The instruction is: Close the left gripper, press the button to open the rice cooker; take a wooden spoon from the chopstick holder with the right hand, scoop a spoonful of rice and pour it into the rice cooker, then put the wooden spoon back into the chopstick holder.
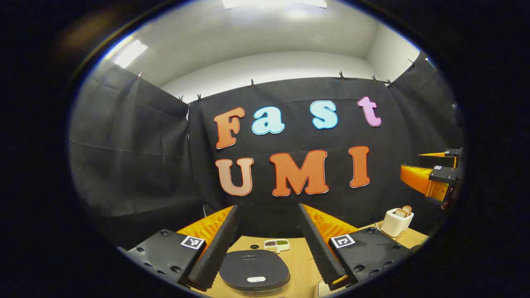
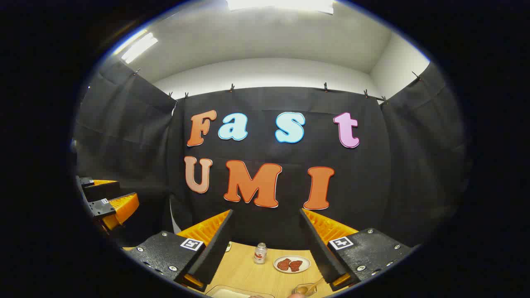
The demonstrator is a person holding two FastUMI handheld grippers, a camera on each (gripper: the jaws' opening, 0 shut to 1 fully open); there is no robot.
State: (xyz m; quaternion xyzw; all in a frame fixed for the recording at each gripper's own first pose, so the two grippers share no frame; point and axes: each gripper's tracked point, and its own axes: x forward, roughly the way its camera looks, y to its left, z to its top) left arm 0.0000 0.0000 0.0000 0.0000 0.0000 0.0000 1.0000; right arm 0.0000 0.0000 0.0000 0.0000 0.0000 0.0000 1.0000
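Observation:
A dark rice cooker (image 1: pixel 253 271) with its lid down sits on the wooden table just below my left gripper (image 1: pixel 268 207), and a pale button (image 1: pixel 256 279) shows on the lid's near edge. The left gripper's fingers stand wide apart with nothing between them. A white chopstick holder (image 1: pixel 396 221) with wooden handles (image 1: pixel 403 212) sticking out stands to the right. My right gripper (image 2: pixel 266 212) is open and empty, high above the table. A clear container (image 2: pixel 240 293) lies at the bottom edge of the right gripper view; I cannot make out its contents.
A small divided dish of beans (image 1: pixel 276 245) lies behind the cooker. A little jar (image 2: pixel 260 253) and a plate with red pieces (image 2: pixel 292 265) stand on the table (image 2: pixel 244 269). A small glass bowl (image 2: pixel 306 288) sits near its front. Black cloth walls close in the booth.

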